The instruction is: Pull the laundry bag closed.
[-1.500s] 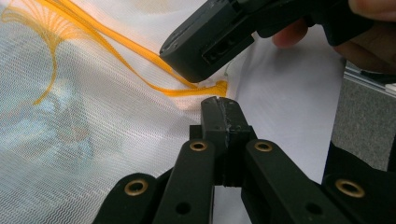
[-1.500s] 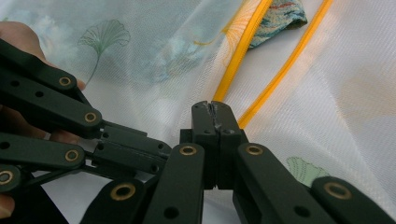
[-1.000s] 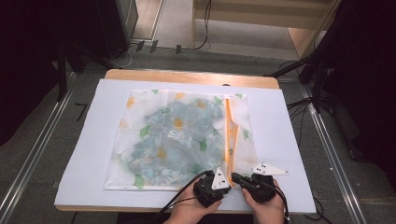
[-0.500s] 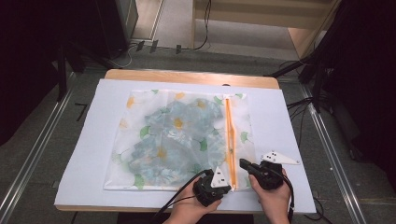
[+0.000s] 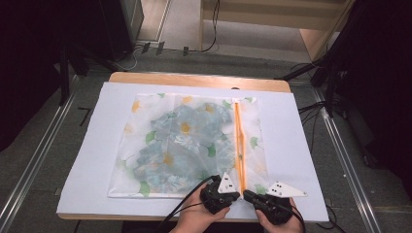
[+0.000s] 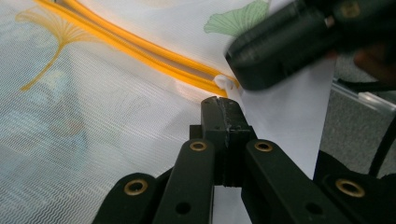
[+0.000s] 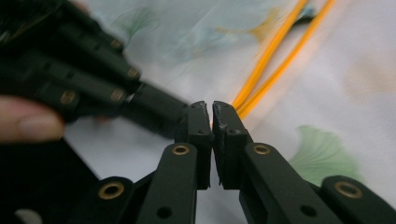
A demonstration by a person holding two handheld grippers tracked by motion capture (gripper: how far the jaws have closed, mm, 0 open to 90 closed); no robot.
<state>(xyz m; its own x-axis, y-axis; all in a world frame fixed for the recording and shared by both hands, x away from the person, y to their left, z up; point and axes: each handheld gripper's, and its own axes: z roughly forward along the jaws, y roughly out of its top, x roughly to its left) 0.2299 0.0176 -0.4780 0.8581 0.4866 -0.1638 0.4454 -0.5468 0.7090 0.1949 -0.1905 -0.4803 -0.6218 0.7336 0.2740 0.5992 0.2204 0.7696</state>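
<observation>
A: Where is the mesh bag (image 5: 187,143)?

B: It lies flat on the white sheet (image 5: 92,160) that covers the bench, about mid-bench, with folded floral cloth (image 5: 182,141) showing through it. Its orange zipper (image 5: 238,141) runs from the far edge toward the near edge, along the bag's right side.

A: And the left gripper (image 5: 233,195)?

B: At the near edge of the bench, just beside the near end of the zipper. Its fingers (image 6: 223,116) are pressed together on the bag's mesh edge, next to the white zipper pull (image 6: 223,83).

A: The right gripper (image 5: 248,196)?

B: Right beside the left one, tips nearly meeting. Its fingers (image 7: 198,123) have just been opening; a thin slit shows between them, and nothing is in it.
</observation>
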